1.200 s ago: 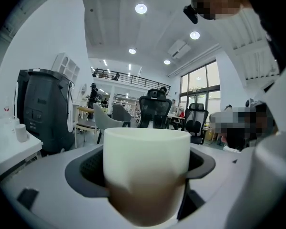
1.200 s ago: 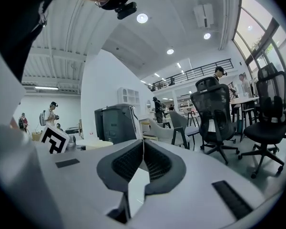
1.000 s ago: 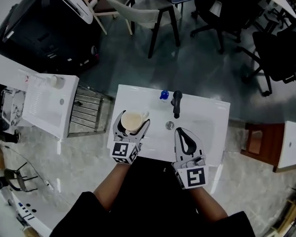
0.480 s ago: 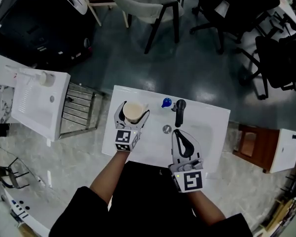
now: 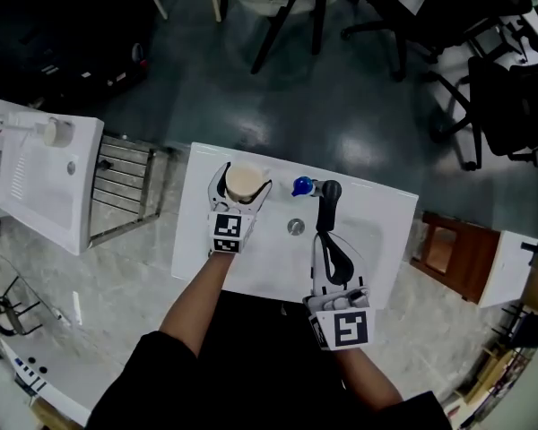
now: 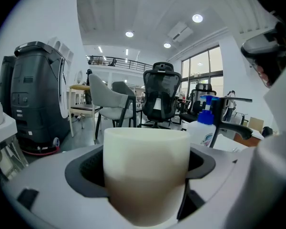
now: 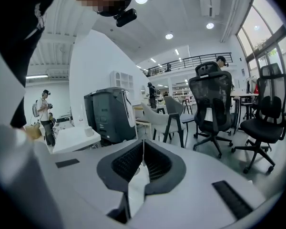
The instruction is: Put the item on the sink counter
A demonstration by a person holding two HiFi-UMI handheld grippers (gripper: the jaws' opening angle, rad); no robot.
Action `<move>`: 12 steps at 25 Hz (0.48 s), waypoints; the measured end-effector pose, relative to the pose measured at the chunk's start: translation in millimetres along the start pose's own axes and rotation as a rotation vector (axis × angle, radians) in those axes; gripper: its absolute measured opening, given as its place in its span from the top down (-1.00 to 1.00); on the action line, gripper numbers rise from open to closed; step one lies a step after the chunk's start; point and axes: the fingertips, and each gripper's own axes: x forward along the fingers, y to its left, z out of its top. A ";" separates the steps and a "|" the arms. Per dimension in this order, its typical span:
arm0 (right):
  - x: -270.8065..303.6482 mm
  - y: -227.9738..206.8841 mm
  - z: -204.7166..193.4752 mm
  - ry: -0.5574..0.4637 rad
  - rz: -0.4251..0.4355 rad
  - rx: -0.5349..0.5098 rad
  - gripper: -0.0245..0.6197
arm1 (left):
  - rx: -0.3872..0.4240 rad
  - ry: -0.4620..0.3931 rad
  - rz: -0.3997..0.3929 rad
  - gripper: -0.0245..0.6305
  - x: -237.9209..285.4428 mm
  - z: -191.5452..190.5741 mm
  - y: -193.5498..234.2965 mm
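Cream cup (image 5: 242, 184) sat clamped between the left gripper's (image 5: 244, 179) jaws, which were spread to its width, with the sink counter (image 5: 206, 240) beneath. The right gripper (image 5: 326, 238) was clenched on nothing, the faucet (image 5: 325, 200) just ahead of it.

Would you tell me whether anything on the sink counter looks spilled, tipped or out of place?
Nothing stands out: the cup is held upright by the left gripper, and the bottle stands upright beside the faucet.
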 end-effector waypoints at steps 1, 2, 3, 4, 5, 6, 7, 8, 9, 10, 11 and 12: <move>1.7 -0.2 -0.7 -0.007 0.002 0.000 0.82 | -0.001 0.009 0.004 -0.44 3.3 -4.3 1.3; 3.9 -0.9 -1.2 -0.011 0.003 0.001 0.82 | 0.003 0.018 0.004 -0.44 6.9 -8.2 1.7; 6.2 -2.3 -2.3 -0.008 0.001 0.002 0.82 | 0.012 0.025 0.002 -0.44 10.5 -10.8 1.2; 8.4 -4.2 -3.8 -0.001 -0.003 0.003 0.82 | 0.021 0.028 -0.003 -0.44 13.9 -11.6 0.2; 10.4 -6.0 -4.9 0.003 -0.005 0.005 0.82 | 0.027 0.026 -0.008 -0.44 17.0 -10.8 -1.1; 12.0 -7.6 -5.9 0.006 -0.005 0.008 0.82 | 0.030 0.022 -0.012 -0.44 19.6 -9.4 -2.5; 13.0 -9.4 -7.7 0.011 -0.006 0.011 0.82 | 0.031 0.017 -0.013 -0.44 21.8 -8.2 -3.8; 13.6 -11.3 -10.0 0.017 -0.007 0.013 0.82 | 0.035 0.012 -0.013 -0.44 23.8 -7.4 -5.0; 14.1 -13.5 -12.4 0.022 -0.010 0.015 0.82 | 0.039 0.008 -0.013 -0.44 25.3 -7.1 -6.3; 14.6 -15.7 -14.7 0.028 -0.014 0.014 0.82 | 0.042 0.007 -0.015 -0.44 26.6 -7.7 -7.6; 15.4 -17.6 -16.5 0.034 -0.018 0.011 0.82 | 0.043 0.012 -0.018 -0.44 27.4 -9.6 -8.7; 16.6 -18.5 -17.0 0.036 -0.017 0.007 0.82 | 0.044 0.024 -0.024 -0.44 27.8 -12.8 -9.7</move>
